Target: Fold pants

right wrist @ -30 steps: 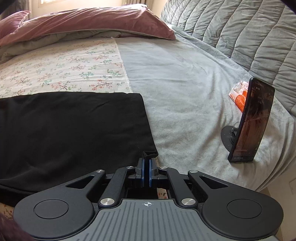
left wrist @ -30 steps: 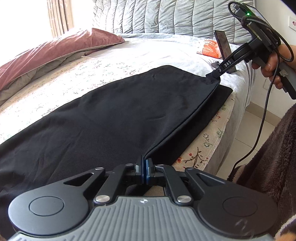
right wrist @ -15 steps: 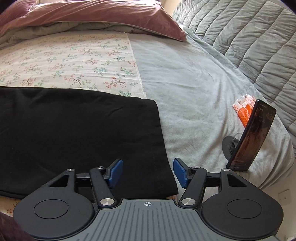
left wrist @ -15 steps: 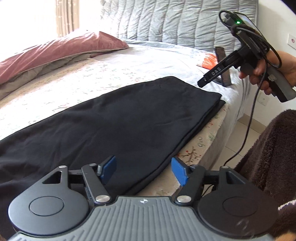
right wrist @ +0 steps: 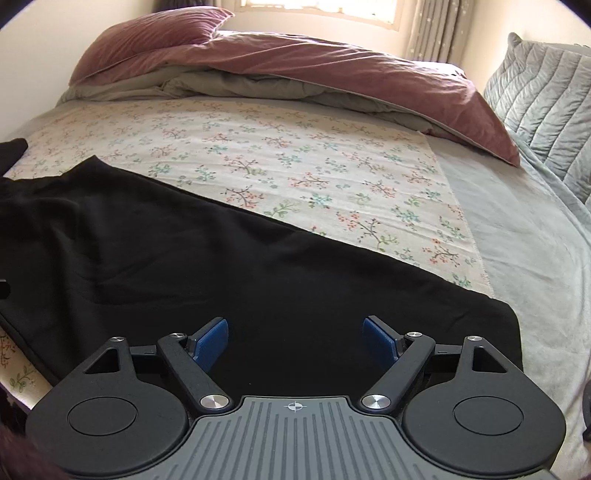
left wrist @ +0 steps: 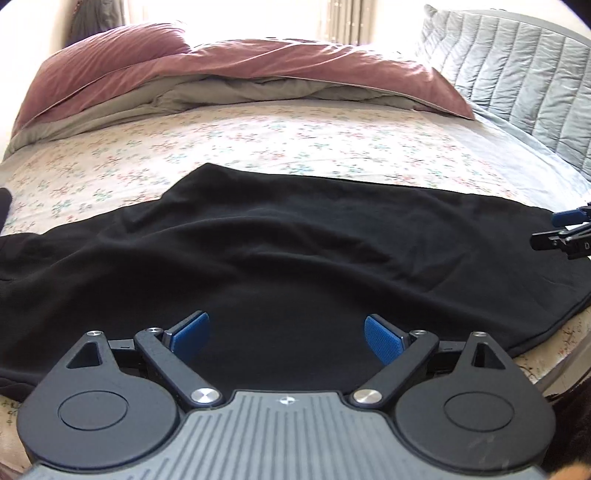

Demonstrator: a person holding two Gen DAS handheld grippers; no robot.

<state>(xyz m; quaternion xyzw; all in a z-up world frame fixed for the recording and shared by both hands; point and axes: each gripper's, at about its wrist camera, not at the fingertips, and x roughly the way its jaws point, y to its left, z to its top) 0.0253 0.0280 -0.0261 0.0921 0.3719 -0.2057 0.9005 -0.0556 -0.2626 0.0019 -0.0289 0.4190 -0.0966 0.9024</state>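
One pair of black pants, one floral sheet, one maroon duvet, two tools.

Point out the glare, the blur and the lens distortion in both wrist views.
Left wrist view: the window is blown out white above the duvet; the floral sheet is smeared by motion blur; the fisheye bows the bed and darkens the corners. Right wrist view: sharper, only mild window glare; the black pants show almost no detail; the same curved edges.
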